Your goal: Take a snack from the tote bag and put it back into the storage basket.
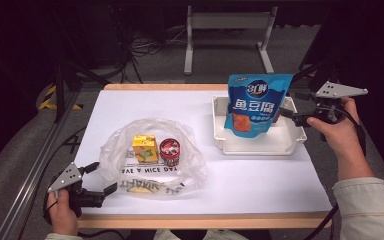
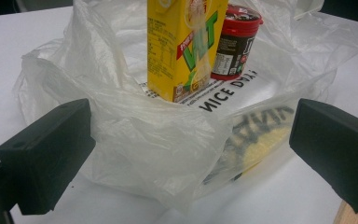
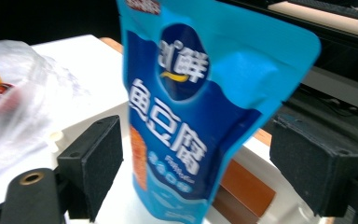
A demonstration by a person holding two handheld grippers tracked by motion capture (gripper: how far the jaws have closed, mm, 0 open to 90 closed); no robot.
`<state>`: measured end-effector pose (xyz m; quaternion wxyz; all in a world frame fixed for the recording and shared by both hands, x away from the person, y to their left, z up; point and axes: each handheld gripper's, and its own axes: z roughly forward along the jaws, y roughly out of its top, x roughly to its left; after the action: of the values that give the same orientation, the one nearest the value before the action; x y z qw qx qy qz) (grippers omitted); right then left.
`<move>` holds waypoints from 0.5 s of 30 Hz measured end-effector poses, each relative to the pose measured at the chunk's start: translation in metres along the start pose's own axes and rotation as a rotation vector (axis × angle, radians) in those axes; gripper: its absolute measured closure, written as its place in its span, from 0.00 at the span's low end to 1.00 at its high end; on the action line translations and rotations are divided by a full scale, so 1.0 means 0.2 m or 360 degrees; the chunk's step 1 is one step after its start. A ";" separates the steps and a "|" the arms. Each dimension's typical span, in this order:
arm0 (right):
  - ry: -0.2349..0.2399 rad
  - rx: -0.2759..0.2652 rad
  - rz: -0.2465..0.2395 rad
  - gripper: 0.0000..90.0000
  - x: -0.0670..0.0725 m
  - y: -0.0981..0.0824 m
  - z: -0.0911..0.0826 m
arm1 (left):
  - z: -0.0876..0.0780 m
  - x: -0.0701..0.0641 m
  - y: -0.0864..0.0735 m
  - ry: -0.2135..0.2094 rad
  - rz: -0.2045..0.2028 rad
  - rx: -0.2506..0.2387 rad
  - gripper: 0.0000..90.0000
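Note:
A blue snack pouch stands upright in the white tray at the right of the table. My right gripper is at the pouch's right edge, open. In the right gripper view the blurred pouch stands between the wide jaws of that gripper, with a gap at each pad. A clear plastic bag lies left of centre, with a yellow drink carton and a red-lidded cup upright inside. My left gripper is open at the bag's near-left rim. The bag, the carton and the cup lie ahead of this gripper.
Printed text and a yellow patch show at the bag's near end. The table's wooden front edge runs close to my left hand. A metal rail slants along the left side. A grey stand and cables sit on the floor behind.

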<state>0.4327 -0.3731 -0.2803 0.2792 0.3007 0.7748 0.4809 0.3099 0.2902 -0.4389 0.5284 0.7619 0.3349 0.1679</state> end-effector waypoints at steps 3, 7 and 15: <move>0.0024 -0.0021 0.0013 0.20 0.03 0.01 -0.01 | 0.00 0.00 0.00 0.0001 0.0000 0.0002 0.01; 0.0068 -0.0049 0.0034 0.20 0.07 0.03 -0.03 | -0.01 0.00 0.00 0.0004 0.0001 0.0001 0.01; 0.0105 -0.0037 0.0073 0.21 0.17 0.09 -0.03 | 0.00 0.00 0.00 -0.0002 -0.0002 -0.0010 0.01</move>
<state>0.4105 -0.3449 -0.2664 0.2459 0.2991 0.7708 0.5058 0.3087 0.2901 -0.4389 0.5310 0.7602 0.3345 0.1682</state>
